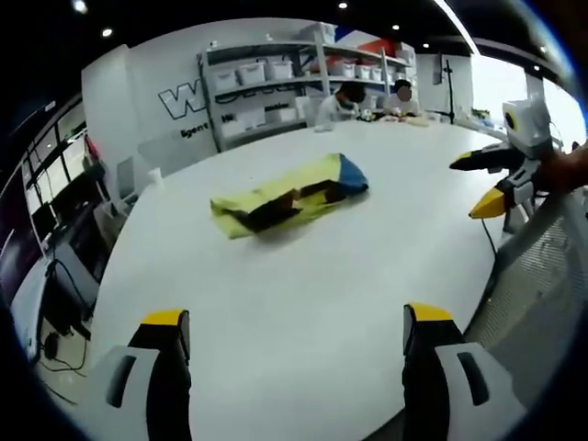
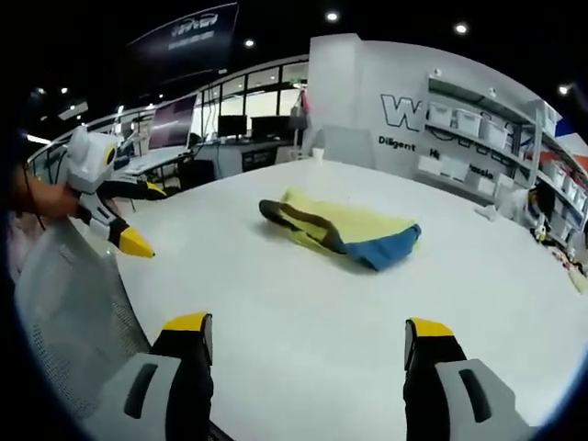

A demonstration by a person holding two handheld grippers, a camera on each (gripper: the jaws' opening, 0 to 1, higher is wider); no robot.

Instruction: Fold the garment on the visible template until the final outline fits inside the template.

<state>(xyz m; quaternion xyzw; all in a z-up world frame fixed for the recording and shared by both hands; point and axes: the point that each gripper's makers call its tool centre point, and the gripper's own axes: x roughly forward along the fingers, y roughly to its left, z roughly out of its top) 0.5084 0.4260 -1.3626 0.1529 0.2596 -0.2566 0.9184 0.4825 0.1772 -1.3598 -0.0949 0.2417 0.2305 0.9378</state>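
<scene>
This looks like an open-plan office or lab. Beyond the jaws stand metal shelves [image 1: 294,78] of white storage bins [image 2: 464,119]. Desks with monitors [image 2: 243,124] line a glass wall, and lettering [image 2: 404,112] marks the white wall.

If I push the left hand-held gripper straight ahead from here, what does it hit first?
Probably the folded yellow and blue garment. The left hand-held gripper is open over bare white table, and nothing lies between its jaws and the garment. Depth is unclear, so it may touch the tabletop first.

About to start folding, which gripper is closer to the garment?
Roughly equal; I can't tell. The left gripper and right gripper both stand open, short of the garment.
</scene>
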